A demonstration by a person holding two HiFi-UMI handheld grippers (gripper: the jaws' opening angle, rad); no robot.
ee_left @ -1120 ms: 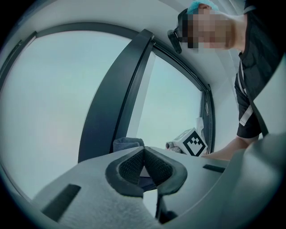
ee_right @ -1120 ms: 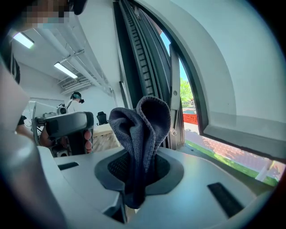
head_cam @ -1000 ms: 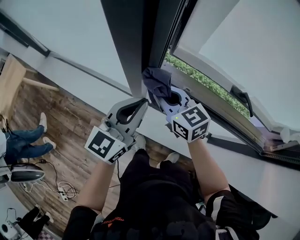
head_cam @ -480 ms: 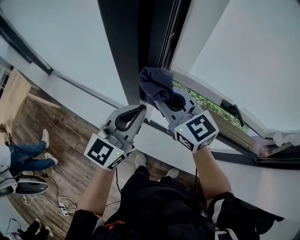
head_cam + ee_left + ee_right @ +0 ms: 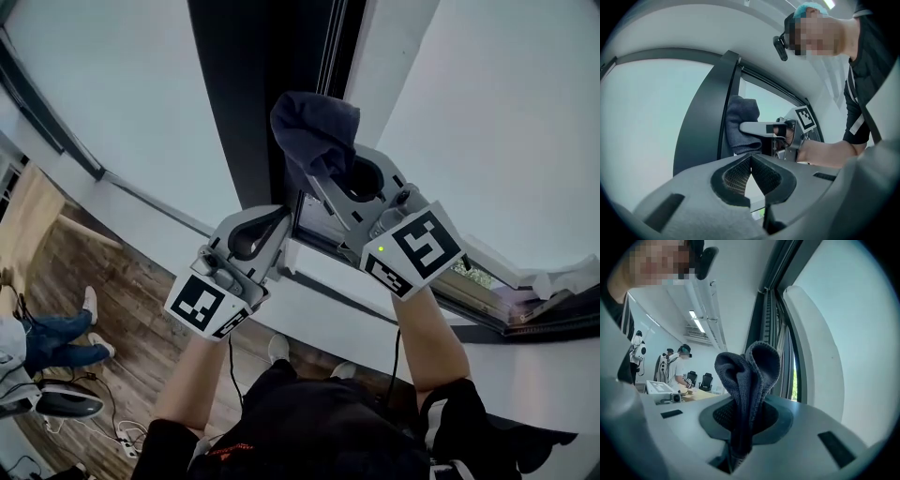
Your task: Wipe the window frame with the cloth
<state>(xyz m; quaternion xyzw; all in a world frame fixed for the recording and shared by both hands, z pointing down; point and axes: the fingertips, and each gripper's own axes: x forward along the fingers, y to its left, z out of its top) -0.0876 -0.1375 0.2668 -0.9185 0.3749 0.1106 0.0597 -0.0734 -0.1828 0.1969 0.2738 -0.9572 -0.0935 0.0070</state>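
A dark blue cloth (image 5: 314, 131) is bunched against the dark vertical window frame (image 5: 244, 94), pressed near its right edge. My right gripper (image 5: 317, 176) is shut on the cloth, which sticks up between its jaws (image 5: 747, 376). My left gripper (image 5: 284, 214) is lower on the same frame, shut with nothing in it, its tips meeting (image 5: 751, 157). In the left gripper view the cloth (image 5: 740, 126) rests on the dark frame (image 5: 705, 117) just above my jaws. The right gripper view shows the frame's rails (image 5: 771, 310) running up behind the cloth.
An open white sash (image 5: 487, 112) stands to the right, with greenery (image 5: 473, 277) showing below it. A white wall (image 5: 103, 84) lies left of the frame. Far below, a wooden floor (image 5: 112, 309) holds cables and a seated person's legs (image 5: 52, 337). People work at desks (image 5: 679, 366).
My right gripper has carried the cloth upward along the dark frame. The left gripper has stayed low on the frame, still shut.
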